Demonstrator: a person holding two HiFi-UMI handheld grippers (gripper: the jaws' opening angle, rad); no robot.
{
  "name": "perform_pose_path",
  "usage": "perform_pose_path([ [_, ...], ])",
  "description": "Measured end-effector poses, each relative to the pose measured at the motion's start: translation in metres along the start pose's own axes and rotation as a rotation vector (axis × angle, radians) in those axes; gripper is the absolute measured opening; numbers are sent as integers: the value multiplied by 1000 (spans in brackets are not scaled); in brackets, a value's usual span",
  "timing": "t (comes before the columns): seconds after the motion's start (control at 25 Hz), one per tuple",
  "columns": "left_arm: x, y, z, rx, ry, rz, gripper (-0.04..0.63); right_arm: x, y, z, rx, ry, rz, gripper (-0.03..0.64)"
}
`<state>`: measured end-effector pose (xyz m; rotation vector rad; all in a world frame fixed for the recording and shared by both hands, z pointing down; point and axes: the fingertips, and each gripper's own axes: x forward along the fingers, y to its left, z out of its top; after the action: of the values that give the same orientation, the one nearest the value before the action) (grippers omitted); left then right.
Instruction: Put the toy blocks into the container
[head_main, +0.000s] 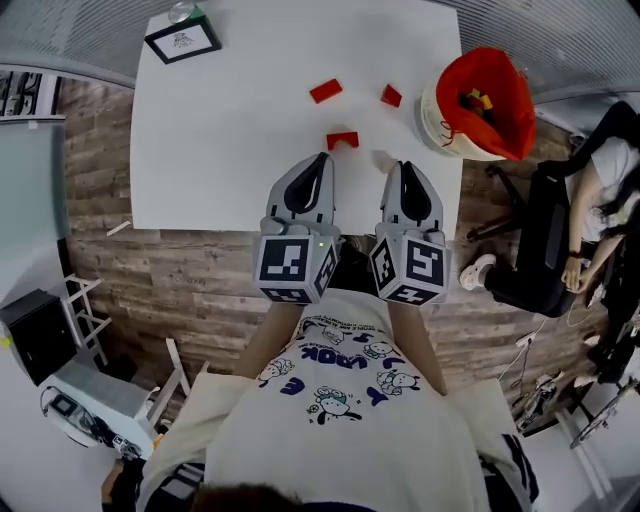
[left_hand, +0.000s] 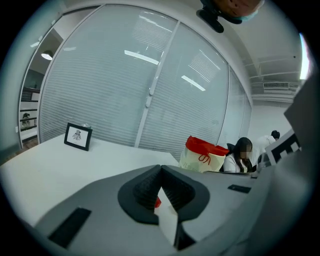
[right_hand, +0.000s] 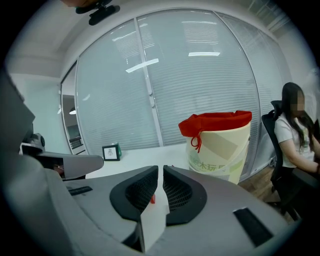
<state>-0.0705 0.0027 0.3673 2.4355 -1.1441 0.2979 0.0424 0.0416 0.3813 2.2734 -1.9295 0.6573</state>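
- While nothing is held yet, the head view has both grippers side by side at the near edge of the bench (head_main: 200, 150), seemingly lined up for a first pick. The left gripper (head_main: 321, 158) and right gripper (head_main: 405, 166) both show fingers pressed together. The nearest red block (head_main: 342, 140) lies just ahead of the left fingers. A second block (head_main: 325, 91) and third block (head_main: 391, 96) lie farther ahead, and the container (head_main: 478, 105) sits ahead-right of the right fingers.
- Left gripper view: the fingers meet at their tips, pinching nothing — the nearest red block (left_hand: 157, 202) peeks through the notch beneath, beyond them.
- Right gripper view: the fingers are closed to a hairline and empty. A red block (right_hand: 152, 199) shows beyond them — the container (right_hand: 220, 145) stands ahead-right.
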Motion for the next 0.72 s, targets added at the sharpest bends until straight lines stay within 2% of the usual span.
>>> perform_pose_path([
  [0.24, 17, 8, -16, -21, 56, -29, 32, 12, -14, -15, 3, 44, -64, 15],
  [0.4, 26, 10, -23, -29, 82, -49, 32, 19, -21, -23, 5, 73, -98, 51],
  [0.72, 35, 16, -29, -34, 112, -67, 31, 27, -21, -36, -1, 115, -110, 71],
])
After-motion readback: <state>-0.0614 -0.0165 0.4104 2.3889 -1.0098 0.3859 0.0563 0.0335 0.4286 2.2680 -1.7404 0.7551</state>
